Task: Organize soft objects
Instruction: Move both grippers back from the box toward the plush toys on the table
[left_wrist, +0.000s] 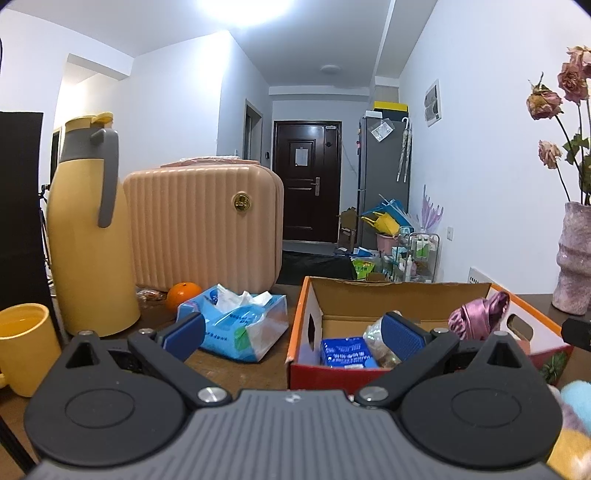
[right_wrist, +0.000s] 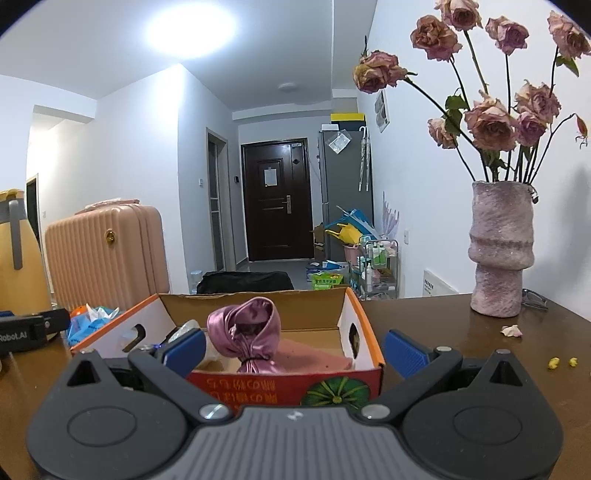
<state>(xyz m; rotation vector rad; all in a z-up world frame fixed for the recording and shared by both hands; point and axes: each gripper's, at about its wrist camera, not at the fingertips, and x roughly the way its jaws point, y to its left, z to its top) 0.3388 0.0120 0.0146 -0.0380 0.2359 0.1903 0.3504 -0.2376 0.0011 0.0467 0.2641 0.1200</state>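
Observation:
An open cardboard box (left_wrist: 297, 320) with an orange rim stands on the dark wooden table. It holds a purple satin pouch (left_wrist: 478, 315), a blue packet (left_wrist: 345, 352) and a clear bag (left_wrist: 376, 334). A blue tissue pack (left_wrist: 240, 326) lies left of the box. My left gripper (left_wrist: 293, 338) hovers open in front of the box's left wall, with nothing in it. In the right wrist view the pouch (right_wrist: 245, 330) sits upright in the box (right_wrist: 364, 319) on a pink cloth (right_wrist: 314, 356). My right gripper (right_wrist: 294, 352) stands wide open before the box, holding nothing.
A yellow flask (left_wrist: 88, 229), yellow mug (left_wrist: 26, 343), orange (left_wrist: 183, 293) and pink ribbed case (left_wrist: 203, 221) crowd the left. A pink vase (right_wrist: 502, 251) of dried roses stands at the right. A colourful plush thing (left_wrist: 574, 410) lies near the right edge.

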